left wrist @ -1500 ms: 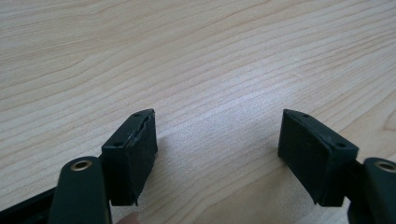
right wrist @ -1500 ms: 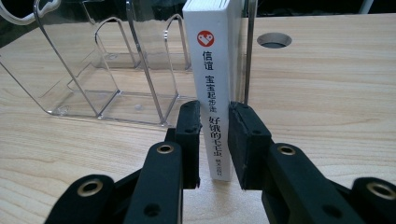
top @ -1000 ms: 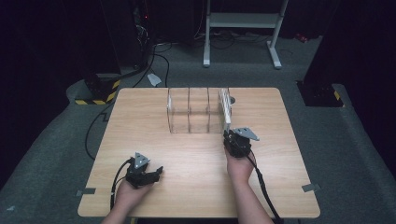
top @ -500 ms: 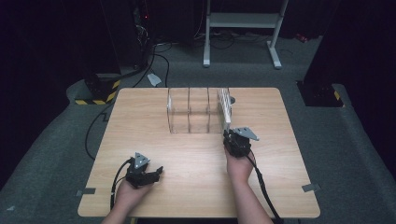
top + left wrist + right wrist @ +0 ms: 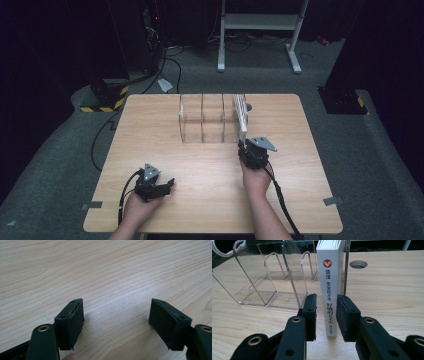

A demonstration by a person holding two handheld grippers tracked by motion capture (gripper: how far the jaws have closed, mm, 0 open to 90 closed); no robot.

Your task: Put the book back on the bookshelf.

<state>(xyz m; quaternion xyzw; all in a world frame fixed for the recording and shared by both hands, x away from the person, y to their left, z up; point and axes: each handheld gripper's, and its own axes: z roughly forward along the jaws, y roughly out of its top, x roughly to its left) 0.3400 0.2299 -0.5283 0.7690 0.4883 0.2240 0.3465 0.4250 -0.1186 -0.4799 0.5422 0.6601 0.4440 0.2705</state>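
Note:
A white book (image 5: 329,290) with a red logo and printed characters on its spine stands upright in the right end slot of a clear acrylic rack (image 5: 274,277). My right gripper (image 5: 325,298) straddles the spine low down. Its jaws have just been opening, and a gap shows between the left pad (image 5: 312,312) and the book. From above, the book (image 5: 241,116) fills the rack's (image 5: 205,120) right end, with the right gripper (image 5: 245,145) just in front of it. My left gripper (image 5: 167,184) rests near the table's front left, open over bare wood (image 5: 116,302).
The wooden table (image 5: 150,130) has a round cable hole (image 5: 248,106) behind the rack. The rack's other slots hold nothing. On the floor beyond are cables, a yellow-and-black striped base (image 5: 102,102) and a white metal stand (image 5: 260,30).

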